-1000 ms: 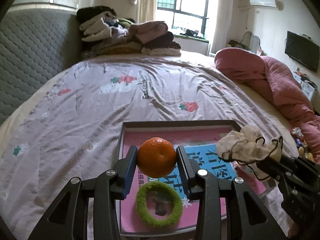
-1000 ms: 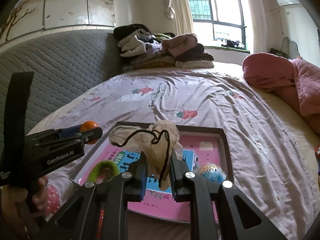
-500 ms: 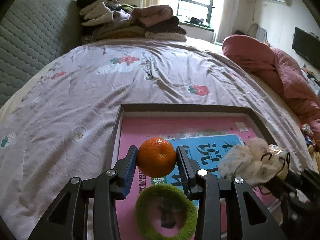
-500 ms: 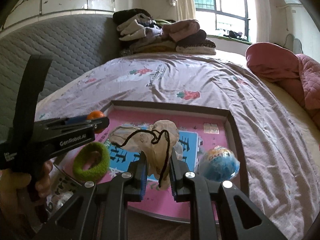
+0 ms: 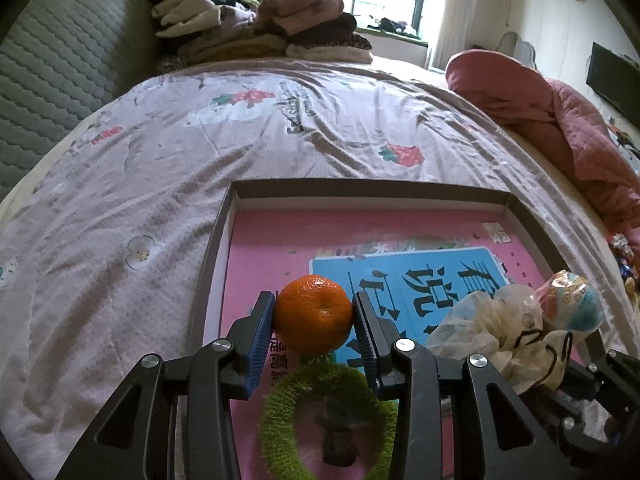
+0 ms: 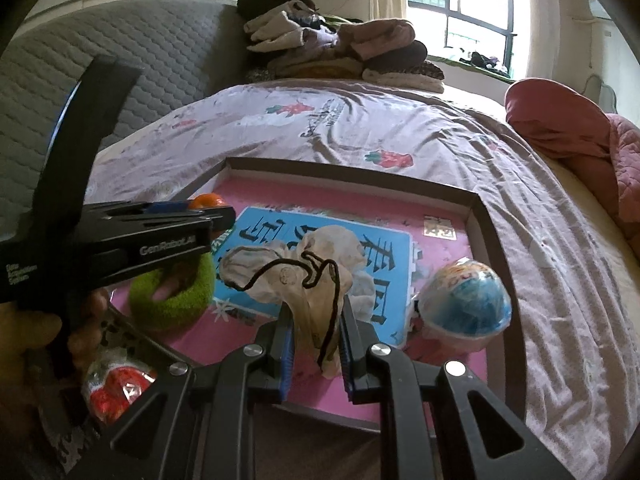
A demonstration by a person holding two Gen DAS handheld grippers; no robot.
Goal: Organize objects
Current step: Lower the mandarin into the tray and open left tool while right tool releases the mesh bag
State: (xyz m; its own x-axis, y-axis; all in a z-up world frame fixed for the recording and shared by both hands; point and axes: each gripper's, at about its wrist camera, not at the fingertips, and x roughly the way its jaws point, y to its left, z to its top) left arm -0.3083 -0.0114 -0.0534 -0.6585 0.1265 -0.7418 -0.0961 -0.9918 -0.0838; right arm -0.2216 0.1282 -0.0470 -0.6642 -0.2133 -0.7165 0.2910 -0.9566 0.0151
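Tangerine [image 5: 313,313] sits pinched between the pads of the left claw [image 5: 313,320], held above the near-left part of the tray [image 5: 372,191], with the green ring [image 5: 324,420] lying on the tray floor just below it. The right claw [image 6: 316,344] is pressed together on the neck of a crumpled pouch [image 6: 296,268] with a dark drawstring, over the tray's middle, near the wrapped ball [image 6: 466,300] that rests at the tray's right side. The tray lies on the bed [image 5: 160,184].

The step in hand looks like placing: both claws carry their things over the tray, and neither thing appears to rest on the pink floor yet, though the fisheye makes the gap hard to judge. The next move calls for lowering each thing to a bare patch, the tangerine clear of the ring, the pouch clear of the ball, then spreading the pads so nothing rolls or snags on the drawstring.

The tangerine is round, with no real long axis; its stem dimple faces the camera, slightly right of centre. The pouch stands roughly upright, long axis along the claw's reach, its bunched top away from the camera.
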